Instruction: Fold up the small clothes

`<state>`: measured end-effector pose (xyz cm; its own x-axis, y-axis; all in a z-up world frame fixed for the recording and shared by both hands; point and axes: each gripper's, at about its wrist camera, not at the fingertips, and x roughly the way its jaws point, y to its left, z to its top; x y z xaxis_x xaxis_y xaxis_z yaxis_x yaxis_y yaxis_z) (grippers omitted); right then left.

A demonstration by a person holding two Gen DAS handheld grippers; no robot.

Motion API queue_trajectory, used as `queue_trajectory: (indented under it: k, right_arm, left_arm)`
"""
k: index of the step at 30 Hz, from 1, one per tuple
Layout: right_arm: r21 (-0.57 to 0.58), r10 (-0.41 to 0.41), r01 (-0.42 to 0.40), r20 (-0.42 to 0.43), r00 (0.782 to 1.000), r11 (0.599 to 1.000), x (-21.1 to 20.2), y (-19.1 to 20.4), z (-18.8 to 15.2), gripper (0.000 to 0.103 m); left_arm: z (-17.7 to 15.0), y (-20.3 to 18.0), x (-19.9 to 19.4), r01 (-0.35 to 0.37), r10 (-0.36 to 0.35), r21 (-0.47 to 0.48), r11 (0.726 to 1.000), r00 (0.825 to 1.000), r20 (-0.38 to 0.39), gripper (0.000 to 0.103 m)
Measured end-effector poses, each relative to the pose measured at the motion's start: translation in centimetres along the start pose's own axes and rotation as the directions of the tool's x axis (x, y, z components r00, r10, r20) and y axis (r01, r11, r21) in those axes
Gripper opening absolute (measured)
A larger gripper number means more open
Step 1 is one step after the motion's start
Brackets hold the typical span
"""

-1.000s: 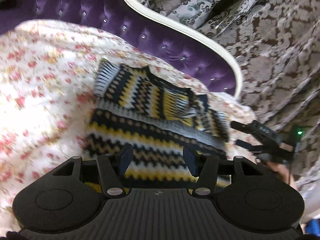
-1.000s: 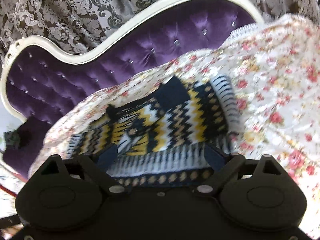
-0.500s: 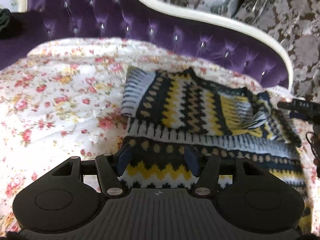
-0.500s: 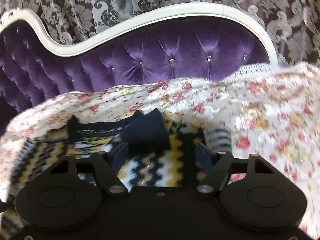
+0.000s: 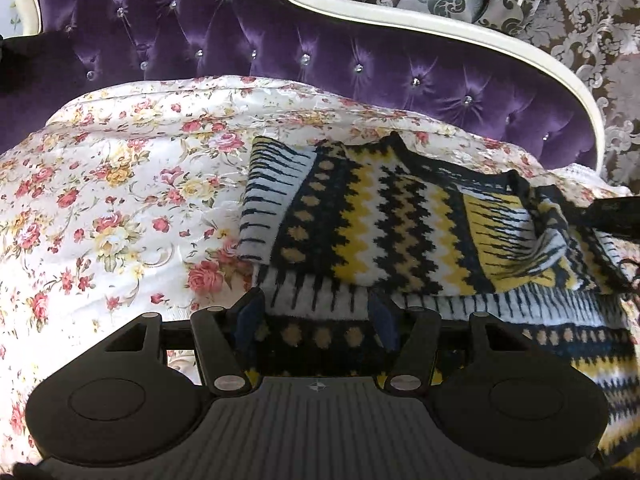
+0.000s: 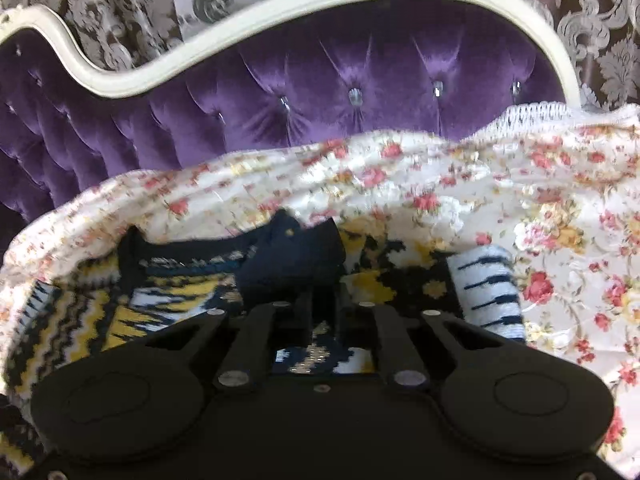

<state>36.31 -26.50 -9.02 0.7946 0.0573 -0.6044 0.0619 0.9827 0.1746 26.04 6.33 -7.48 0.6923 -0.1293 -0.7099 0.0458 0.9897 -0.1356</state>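
Here, sweater (image 5: pixel 384 232) on floral bedspread (image 5: pixel 120 208)

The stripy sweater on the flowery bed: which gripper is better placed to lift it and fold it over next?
Probably the right gripper: its jaws have just closed on the sweater near the dark collar. The left gripper sits open at the hem, gripping nothing.

Left claw (image 5: pixel 316 322) jaws apart over the patterned knit sweater (image 5: pixel 400 224); sweater lies on floral bedspread (image 5: pixel 120 208).
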Motion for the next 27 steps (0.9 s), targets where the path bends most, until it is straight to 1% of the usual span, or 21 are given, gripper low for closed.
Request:
queue_trajectory:
  k: [3,5,7,9,12,16,18,21,25,27]
  right_arm:
    - [0.026,0.022,-0.023,0.049,0.999,0.999,-2.7,-0.4,0.6,0.017]
    - [0.043,0.014,-0.017,0.073,0.997,0.999,-4.5,-0.9,1.0,0.017]
    - [0.069,-0.006,0.001,0.073,0.997,0.998,-5.8,-1.8,1.2,0.017]
    - [0.104,-0.037,0.031,0.054,0.998,0.994,-6.6,-2.8,1.0,0.017]
    - [0.115,-0.088,0.086,0.011,0.996,0.99,-6.5,-3.9,-0.4,0.017]
    - [0.13,-0.103,0.109,-0.049,0.993,0.986,-5.4,-4.8,-2.7,0.017]
    - [0.14,-0.101,0.108,-0.058,0.993,0.984,-4.9,-5.1,-3.6,0.017]
    - [0.155,-0.094,0.101,-0.054,0.994,0.983,-4.9,-5.6,-4.1,0.017]
    - [0.156,-0.092,0.1,-0.053,0.994,0.983,-5.1,-5.8,-4.0,0.019]
    - [0.14,-0.103,0.109,-0.05,0.993,0.984,-5.1,-5.6,-4.2,0.018]
  left_arm:
    - [0.1,0.1,-0.2,0.006,-0.006,-0.012,1.0,1.0,0.0,0.056]
    - [0.3,0.1,-0.5,0.004,-0.003,-0.013,1.0,1.0,0.009,0.056]
    - [0.4,-0.2,-0.9,0.001,-0.001,-0.003,1.0,1.0,0.021,0.056]
    - [0.6,-0.5,-1.4,0.004,-0.004,0.009,1.0,0.999,0.033,0.056]
    - [0.9,-0.8,-1.5,-0.001,0.0,0.025,1.0,0.999,0.037,0.056]
    - [1.4,-1.0,-1.4,-0.023,0.021,0.041,0.999,0.999,0.039,0.056]
    - [1.7,-1.1,-1.1,-0.034,0.031,0.06,0.998,0.999,0.039,0.056]
    - [2.5,-1.4,-0.2,-0.071,0.067,0.094,0.993,0.997,0.045,0.056]
    - [3.2,-1.7,2.1,-0.117,0.114,0.121,0.986,0.993,0.03,0.056]
    - [3.1,-1.9,3.7,-0.151,0.151,0.137,0.979,0.988,0.016,0.056]
